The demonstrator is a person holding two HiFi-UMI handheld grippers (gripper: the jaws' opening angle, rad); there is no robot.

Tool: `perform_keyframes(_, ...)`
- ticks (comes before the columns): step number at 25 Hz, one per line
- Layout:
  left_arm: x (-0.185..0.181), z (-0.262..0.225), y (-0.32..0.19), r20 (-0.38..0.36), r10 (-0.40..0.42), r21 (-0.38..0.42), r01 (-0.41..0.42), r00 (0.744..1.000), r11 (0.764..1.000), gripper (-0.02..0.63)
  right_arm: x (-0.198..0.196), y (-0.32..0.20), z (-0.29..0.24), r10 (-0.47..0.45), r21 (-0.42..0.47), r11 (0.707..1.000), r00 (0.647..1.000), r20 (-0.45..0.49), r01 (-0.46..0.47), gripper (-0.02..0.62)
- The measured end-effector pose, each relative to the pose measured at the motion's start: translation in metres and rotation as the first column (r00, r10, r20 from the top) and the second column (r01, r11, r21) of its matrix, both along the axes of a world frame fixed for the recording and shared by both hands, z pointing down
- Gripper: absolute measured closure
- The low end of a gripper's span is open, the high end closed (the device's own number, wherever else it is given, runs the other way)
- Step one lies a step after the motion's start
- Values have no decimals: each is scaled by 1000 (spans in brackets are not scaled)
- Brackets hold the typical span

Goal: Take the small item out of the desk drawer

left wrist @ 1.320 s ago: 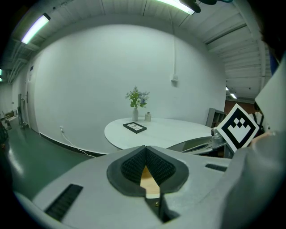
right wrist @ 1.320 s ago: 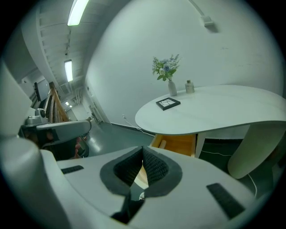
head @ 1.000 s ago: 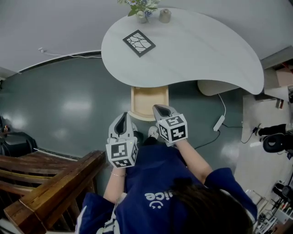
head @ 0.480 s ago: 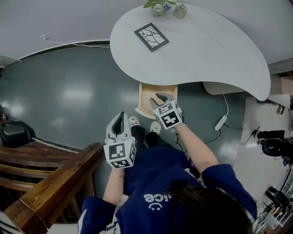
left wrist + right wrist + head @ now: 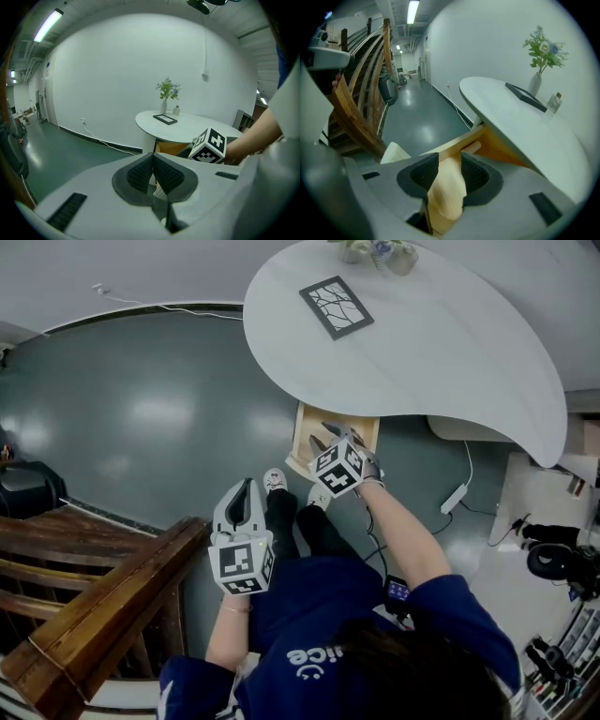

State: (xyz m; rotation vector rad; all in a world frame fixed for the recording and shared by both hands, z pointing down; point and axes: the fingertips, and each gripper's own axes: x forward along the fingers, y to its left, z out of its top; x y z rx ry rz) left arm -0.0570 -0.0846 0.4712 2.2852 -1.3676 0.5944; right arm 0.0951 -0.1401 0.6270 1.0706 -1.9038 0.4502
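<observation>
A pale wooden drawer (image 5: 307, 423) stands pulled out from under the white table (image 5: 450, 343). My right gripper (image 5: 322, 434) reaches over its front part. Its jaws are opening, and in the right gripper view a pale wooden part of the drawer (image 5: 447, 187) shows between them, with the pads not pressing on it. The gripper hides the drawer's inside, and no small item shows. My left gripper (image 5: 246, 498) hangs back above the floor, shut with nothing in it; its pads (image 5: 140, 176) meet. From there I see the right gripper's marker cube (image 5: 209, 146).
On the table lie a dark picture frame (image 5: 336, 306) and a vase of flowers (image 5: 370, 249). A wooden stair rail (image 5: 103, 606) runs at the lower left. A cable with a white adapter (image 5: 457, 498) lies on the floor at the right. The person's shoes (image 5: 275, 482) stand before the drawer.
My right gripper has moved forward from the drawer's front edge to over the open drawer. The left gripper has stayed back and low.
</observation>
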Motion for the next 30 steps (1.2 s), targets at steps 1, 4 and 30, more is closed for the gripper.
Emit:
perform_keyframes(1, -2, 3, 2, 3, -3, -8, 3, 1000, 1000, 601, 0, -1, 7, -6, -9, 1000, 1000, -14, 5, 437)
perform_keyframes(4, -5, 14, 9, 8, -5, -39, 5, 1000, 999, 602, 5, -6, 26, -22, -11, 1000, 998, -59, 22, 437)
perform_keyframes(30, -45, 81, 51, 59, -52, -187, 62, 997, 980, 601, 14, -65, 106, -118, 68, 987, 951, -285, 142, 389)
